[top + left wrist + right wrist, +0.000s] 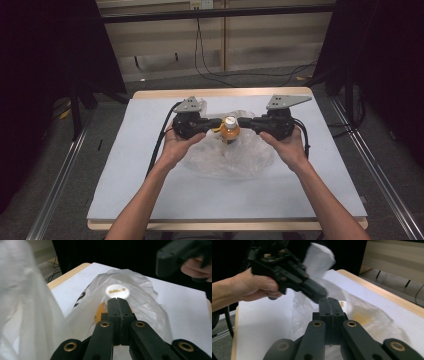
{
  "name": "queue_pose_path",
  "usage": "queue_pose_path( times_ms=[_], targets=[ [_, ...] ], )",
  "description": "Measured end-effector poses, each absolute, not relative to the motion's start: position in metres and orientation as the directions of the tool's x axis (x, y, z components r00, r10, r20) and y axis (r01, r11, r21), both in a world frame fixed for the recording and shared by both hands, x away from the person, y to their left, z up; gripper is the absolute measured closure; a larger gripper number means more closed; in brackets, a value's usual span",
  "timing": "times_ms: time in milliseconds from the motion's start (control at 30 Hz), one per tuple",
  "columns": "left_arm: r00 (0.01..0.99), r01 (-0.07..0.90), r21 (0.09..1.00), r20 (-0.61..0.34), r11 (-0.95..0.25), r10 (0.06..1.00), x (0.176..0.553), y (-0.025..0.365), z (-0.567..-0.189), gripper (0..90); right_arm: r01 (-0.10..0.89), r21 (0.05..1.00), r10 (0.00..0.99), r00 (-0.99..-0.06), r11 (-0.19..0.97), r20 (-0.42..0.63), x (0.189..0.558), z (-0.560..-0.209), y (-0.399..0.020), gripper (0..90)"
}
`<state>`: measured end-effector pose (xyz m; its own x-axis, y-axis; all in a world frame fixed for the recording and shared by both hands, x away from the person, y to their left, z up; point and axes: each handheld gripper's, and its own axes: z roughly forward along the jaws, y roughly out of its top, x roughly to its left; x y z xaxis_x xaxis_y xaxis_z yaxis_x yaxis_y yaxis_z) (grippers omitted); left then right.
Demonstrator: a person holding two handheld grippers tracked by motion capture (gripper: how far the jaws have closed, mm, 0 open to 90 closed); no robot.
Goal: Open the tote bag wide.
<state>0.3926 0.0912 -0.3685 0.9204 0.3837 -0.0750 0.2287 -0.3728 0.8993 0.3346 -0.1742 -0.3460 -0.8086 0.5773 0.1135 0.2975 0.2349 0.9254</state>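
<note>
Both grippers, left [216, 125] and right [246, 123], have jaws pressed together, each apparently pinching the clear crinkled plastic bag [227, 160]. The upright orange white-capped bottle [230, 129] stands between them, equally near both.

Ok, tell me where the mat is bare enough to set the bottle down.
The white mat is bare along its near edge in front of the plastic bag, and in wide strips left of the left tongs and right of the right tongs. The middle is crowded: the bag, the orange bottle and both tongs meet there.
</note>
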Motion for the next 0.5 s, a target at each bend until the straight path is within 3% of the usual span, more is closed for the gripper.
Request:
queue_pose_path(
  times_ms=[500],
  targets=[
    [0.901, 0.288, 0.867, -0.102, -0.406, 0.421, 0.409, 0.086, -0.394, 90.0, 0.387, 0.878, 0.656, -0.745, 0.282, 0.118, 0.357, -0.383, -0.18, 90.0]
  ],
)
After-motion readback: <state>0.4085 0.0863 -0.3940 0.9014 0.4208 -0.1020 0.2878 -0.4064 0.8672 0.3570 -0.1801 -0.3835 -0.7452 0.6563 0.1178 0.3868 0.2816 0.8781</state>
